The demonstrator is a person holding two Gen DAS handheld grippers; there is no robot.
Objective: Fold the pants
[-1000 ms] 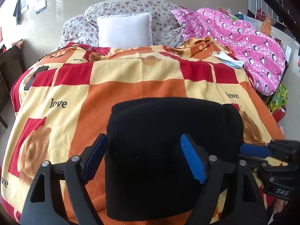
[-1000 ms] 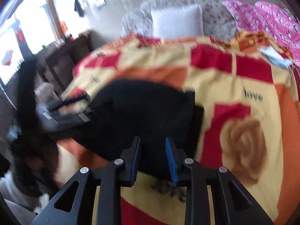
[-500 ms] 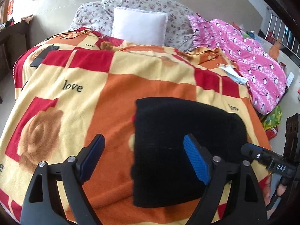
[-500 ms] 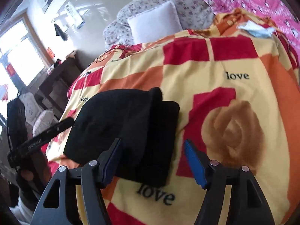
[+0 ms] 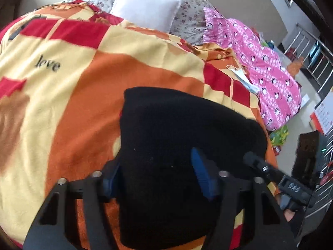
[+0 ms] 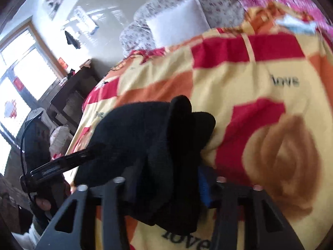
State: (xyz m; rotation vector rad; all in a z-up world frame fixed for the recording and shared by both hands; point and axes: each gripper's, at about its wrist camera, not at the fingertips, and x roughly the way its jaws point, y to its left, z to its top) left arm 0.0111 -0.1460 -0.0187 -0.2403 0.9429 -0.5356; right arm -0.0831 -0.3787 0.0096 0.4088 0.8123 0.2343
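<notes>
Bedroom light fell across the bed you worked over, its fleece blanket checked in orange, cream and red with "love" printed on it. Your left tool was closing with the near left edge of the folded black pants between its blue pads, one pad at the fabric's outer edge and one on top; whether they already pressed I could not tell. Your right tool was closing too, a thick bunch of layers at the pants right end standing up between its fingers. From either tool the bundle lay straight ahead and slightly below, its long axis running side to side between your hands, so each hand was nearest its own end. The cloth looked like soft, thick knit or fleece, matte and lint-flecked, folded into a rounded slab. Beyond it sat a white pillow against a floral one, with pink penguin-print bedding at the right.
</notes>
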